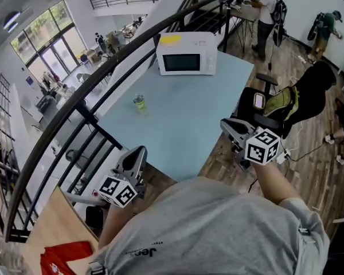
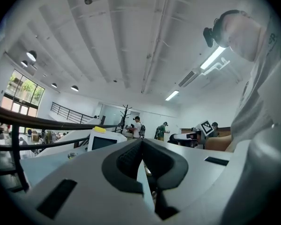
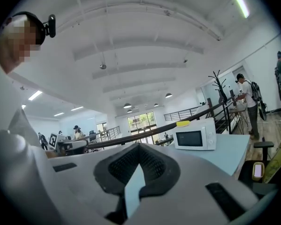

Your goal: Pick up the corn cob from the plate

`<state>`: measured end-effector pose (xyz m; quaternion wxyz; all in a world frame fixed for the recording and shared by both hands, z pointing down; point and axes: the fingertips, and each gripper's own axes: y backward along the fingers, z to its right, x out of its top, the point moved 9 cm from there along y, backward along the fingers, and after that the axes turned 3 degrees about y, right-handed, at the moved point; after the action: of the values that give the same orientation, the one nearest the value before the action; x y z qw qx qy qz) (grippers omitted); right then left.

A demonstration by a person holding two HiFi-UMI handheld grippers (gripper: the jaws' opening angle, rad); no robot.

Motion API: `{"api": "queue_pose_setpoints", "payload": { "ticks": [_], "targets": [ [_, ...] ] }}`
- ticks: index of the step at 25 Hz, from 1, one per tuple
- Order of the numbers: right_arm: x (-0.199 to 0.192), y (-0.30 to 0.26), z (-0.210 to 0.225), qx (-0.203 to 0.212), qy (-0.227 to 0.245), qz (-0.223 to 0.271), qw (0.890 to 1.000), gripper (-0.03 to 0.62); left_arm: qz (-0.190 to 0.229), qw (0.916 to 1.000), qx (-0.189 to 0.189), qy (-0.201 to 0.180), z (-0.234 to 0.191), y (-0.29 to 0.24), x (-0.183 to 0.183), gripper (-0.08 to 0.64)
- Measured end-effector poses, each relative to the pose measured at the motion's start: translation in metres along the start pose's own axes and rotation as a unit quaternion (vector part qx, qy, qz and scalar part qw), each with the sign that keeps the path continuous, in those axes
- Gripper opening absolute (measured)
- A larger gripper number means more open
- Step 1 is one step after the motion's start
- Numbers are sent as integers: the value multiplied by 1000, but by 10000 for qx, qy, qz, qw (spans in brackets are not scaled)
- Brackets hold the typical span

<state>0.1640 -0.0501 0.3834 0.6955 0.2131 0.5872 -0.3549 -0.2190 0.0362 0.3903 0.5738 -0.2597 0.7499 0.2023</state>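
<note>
Fingers point(image 2: 124, 161) together on left gripper point(image 2: 141, 141) and right gripper point(image 3: 138, 145), both empty; corn cob and plate show in no view.
Risk: with no target located, a blind reach over the table point(image 1: 189, 119) could clip the glass point(image 1: 139, 102) or microwave point(image 1: 187, 53), and shut jaws would only shove a cob. Head view shows the tabletop from above with both grippers short of its near edge; gripper views look level and see it edge-on.

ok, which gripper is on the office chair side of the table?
The right gripper, beside the black office chair off the light-blue table, past its right edge. The left gripper is at the table's near corner, by the black railing.
</note>
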Motion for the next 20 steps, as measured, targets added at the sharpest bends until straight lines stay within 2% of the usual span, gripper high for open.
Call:
{"api": "queue_pose_setpoints", "payload": {
  "ticks": [4, 8, 15, 20],
  "targets": [
    [10, -43, -10, -268, -25, 94, 9996, 11, -71, 9998, -180, 6, -62, -4, 18, 9],
    [13, -68, -15, -527, -53, 32, 9986, 11, -176, 9991, -391, 27, -101, -13, 25, 9],
    [16, -89, -1, -850, -83, -38, 9963, 11, -250, 9971, -712, 92, -141, -48, 28, 9],
    [17, -86, 26, -972, -147, -92, 9951, 11, -317, 9963, -796, 84, -146, -84, 30, 9]
  ]
}}
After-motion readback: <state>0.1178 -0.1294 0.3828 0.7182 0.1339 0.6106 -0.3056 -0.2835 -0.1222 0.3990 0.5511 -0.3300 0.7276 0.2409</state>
